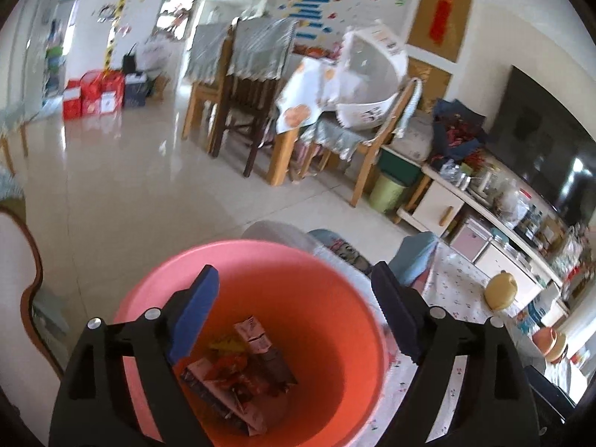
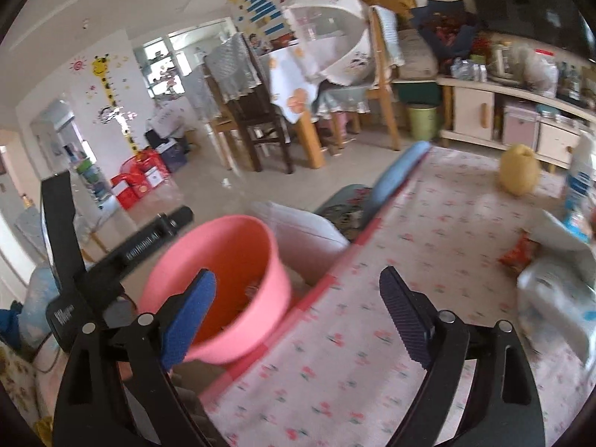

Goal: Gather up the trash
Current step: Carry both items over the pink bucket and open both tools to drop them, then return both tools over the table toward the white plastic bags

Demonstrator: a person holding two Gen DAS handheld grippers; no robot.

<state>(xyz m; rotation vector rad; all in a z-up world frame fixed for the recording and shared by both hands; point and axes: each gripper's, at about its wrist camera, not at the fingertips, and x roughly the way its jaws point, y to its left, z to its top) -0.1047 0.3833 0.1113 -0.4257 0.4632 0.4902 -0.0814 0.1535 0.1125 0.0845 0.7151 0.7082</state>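
Note:
A pink bucket (image 1: 335,335) fills the lower middle of the left wrist view. Several crumpled wrappers (image 1: 238,368) lie at its bottom. My left gripper (image 1: 294,272) hangs over the bucket's mouth, open, with nothing between its blue pads. In the right wrist view the same bucket (image 2: 242,260) stands just off the left edge of a table with a floral cloth (image 2: 409,260). My right gripper (image 2: 298,273) is open and empty above that table edge. A red wrapper (image 2: 519,251) and white plastic bags (image 2: 551,290) lie on the cloth at the right.
A yellow jar (image 2: 519,171) and a blue-and-white packet (image 2: 581,182) stand at the table's far side. Beyond it are wooden chairs (image 1: 238,111), a dining table (image 1: 298,111), a green bin (image 1: 387,190) and a TV cabinet (image 1: 465,223). The left tool's black frame (image 2: 123,257) shows beside the bucket.

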